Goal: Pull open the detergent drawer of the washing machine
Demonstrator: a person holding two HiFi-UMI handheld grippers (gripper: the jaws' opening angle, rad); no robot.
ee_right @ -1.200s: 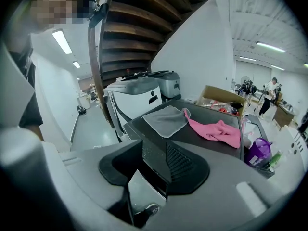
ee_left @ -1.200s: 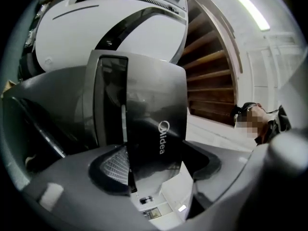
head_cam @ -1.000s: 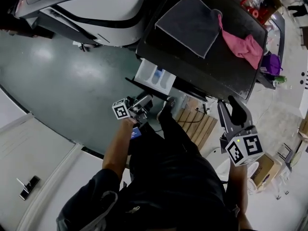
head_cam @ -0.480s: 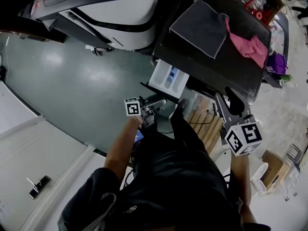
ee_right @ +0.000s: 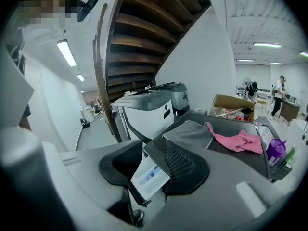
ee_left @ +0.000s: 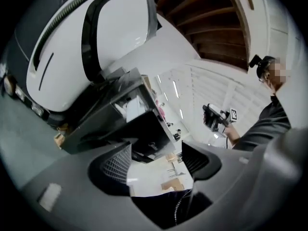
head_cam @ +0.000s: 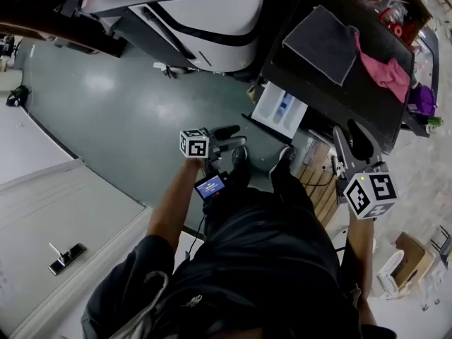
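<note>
**Glossy floor, drawer standing out**

Grey-green floor, smooth and shiny, spreads below the dark washing machine. Its flat matt top carries a folded grey cloth toward the left edge, with a crumpled pink cloth touching it. At the front left corner the detergent drawer sticks out, a white rectangular plastic tray with a blue compartment inside. The left gripper hangs over the floor, apart from the drawer. Its ribbed jaws are parted with nothing between them, and they have just narrowed slightly. The right gripper stands off the machine's front, jaws spread and empty.
</note>
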